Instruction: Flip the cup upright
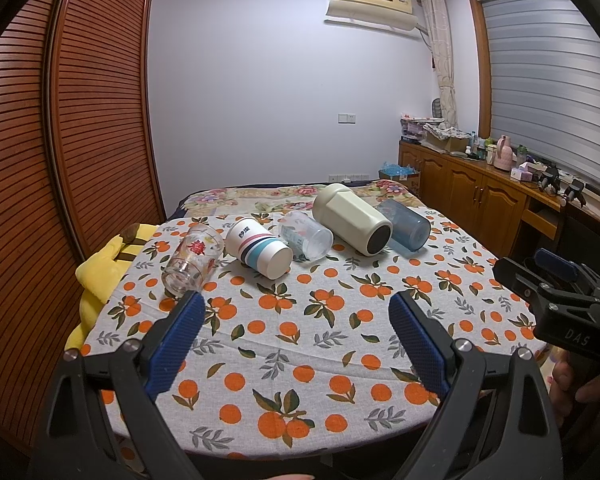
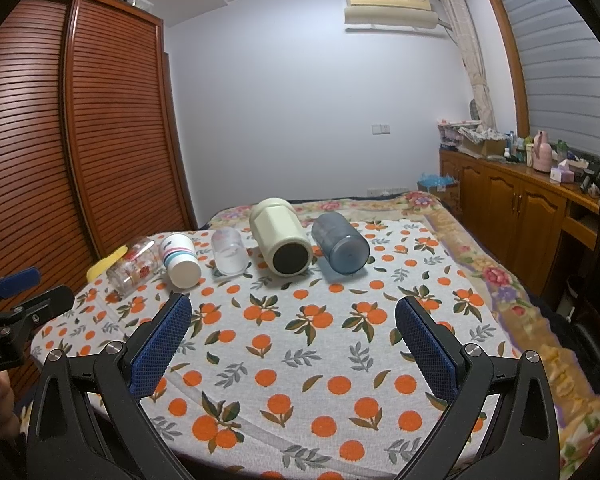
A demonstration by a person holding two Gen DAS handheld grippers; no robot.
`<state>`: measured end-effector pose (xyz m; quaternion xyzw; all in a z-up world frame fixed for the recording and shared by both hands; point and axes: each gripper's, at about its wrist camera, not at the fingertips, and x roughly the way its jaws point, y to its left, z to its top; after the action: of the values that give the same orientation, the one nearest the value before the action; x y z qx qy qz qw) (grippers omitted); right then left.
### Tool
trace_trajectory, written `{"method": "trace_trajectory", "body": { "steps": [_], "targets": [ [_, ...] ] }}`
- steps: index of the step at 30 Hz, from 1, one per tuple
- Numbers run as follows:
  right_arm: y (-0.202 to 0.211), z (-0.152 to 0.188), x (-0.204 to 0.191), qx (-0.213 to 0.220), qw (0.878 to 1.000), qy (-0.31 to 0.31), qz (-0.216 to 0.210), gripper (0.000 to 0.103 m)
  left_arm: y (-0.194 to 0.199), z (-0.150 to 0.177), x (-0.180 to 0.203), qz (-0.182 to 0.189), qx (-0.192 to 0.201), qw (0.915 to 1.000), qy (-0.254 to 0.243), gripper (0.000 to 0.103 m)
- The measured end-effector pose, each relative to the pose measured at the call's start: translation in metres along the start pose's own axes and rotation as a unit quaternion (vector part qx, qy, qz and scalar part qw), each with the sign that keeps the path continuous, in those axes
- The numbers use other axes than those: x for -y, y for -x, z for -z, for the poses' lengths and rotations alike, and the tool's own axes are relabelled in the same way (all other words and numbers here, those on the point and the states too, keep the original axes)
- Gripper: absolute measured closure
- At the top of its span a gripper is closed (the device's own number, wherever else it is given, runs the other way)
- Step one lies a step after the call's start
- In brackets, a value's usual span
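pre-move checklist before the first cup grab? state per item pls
1. Left gripper open, nothing between the fingers: ok.
2. Right gripper open, nothing held: ok.
3. Any cup upright: not ok. The floral glass, striped cup, clear cup, cream bottle and blue cup all lie on their sides.
4. Bases point toward the cameras, mouths away: ok.
5. Spacing for fingers: not ok. The row is packed; cream bottle and blue cup look to touch.
6. Grippers short of the row, over the orange-print cloth: ok.
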<state>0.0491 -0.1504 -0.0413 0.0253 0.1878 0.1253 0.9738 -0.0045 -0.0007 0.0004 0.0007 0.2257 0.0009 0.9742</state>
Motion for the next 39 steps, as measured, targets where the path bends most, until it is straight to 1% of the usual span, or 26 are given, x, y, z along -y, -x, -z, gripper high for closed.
{"method": "trace_trajectory", "body": {
  "steps": [14,21,25,28,30,32,34,39],
  "targets": [
    [0.0,0.001,-0.001,0.0,1.0,0.001,0.0,0.0,0.0,0.0,0.002,0.0,-0.001,1.0,0.001,0.009],
    [-0.003,0.002,-0.003,-0.008,1.0,0.002,-0.004,0.0,-0.005,0.006,0.01,0.012,-0.015,0.9998,0.001,0.009],
    [-0.015,0.0,-0.01,-0.016,1.0,0.006,-0.014,0.0,-0.016,0.003,-0.001,0.022,-0.03,0.9993,0.002,0.009],
    [-0.024,-0.006,-0.011,-0.02,0.999,0.009,-0.024,0.0,-0.024,0.0,-0.009,0.019,-0.037,0.9991,-0.005,0.009],
    [-0.034,-0.012,-0.014,-0.024,0.999,0.008,-0.042,0.0,-0.032,-0.002,-0.015,0.018,-0.042,0.9989,-0.011,0.009],
    [-0.044,-0.018,-0.016,-0.024,0.998,0.008,-0.049,0.0,-0.042,-0.005,-0.022,0.02,-0.054,0.9982,-0.014,0.009],
    [-0.053,-0.024,-0.019,-0.027,0.998,0.01,-0.062,0.0,-0.05,-0.007,-0.03,0.016,-0.058,0.9981,-0.016,0.009],
    [-0.076,-0.037,-0.031,-0.031,0.996,0.029,-0.076,0.0,-0.072,-0.014,-0.051,0.001,-0.07,0.9971,-0.03,0.009]
  ]
}}
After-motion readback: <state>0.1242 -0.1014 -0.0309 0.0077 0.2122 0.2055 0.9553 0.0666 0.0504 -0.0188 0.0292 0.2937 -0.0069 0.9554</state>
